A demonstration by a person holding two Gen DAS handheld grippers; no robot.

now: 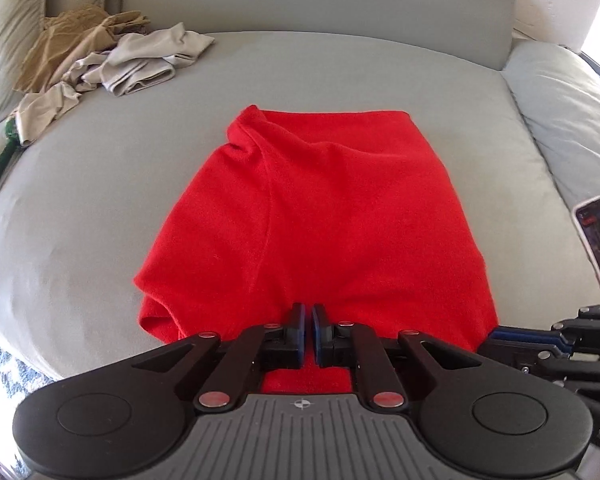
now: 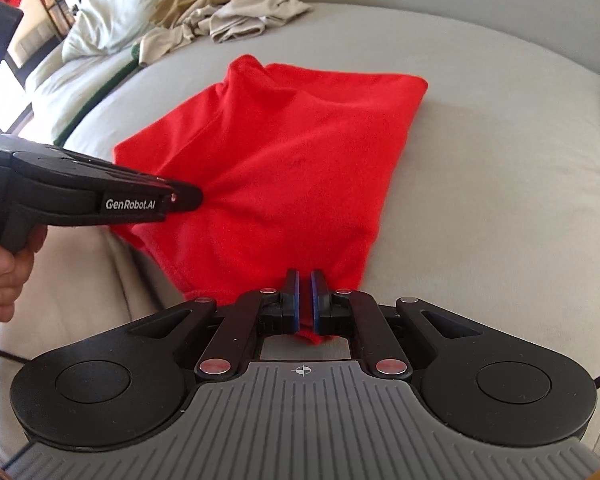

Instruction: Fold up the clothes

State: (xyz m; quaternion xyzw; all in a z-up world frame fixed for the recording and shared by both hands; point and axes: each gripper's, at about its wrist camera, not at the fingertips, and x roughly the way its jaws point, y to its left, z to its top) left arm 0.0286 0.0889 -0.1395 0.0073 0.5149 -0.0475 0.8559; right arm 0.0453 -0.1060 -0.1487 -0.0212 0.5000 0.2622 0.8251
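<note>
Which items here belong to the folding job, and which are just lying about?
In the job: red garment, left claw, right claw, both pinching its near edge.
Lying about: heap of beige clothes, phone, pillow.

Soft, matt red garment (image 1: 312, 216), slightly fuzzy knit cloth. Smooth grey woven cloth on the sofa cushion (image 1: 100, 208), matt throughout. Thin, crumpled beige clothes (image 1: 140, 64), dull finish. Matt black plastic on the left gripper (image 1: 307, 336) and right gripper (image 2: 305, 300), ribbed grey rubbery housing, shiny metal rivets. Glossy glass-fronted phone (image 1: 596, 236).
</note>
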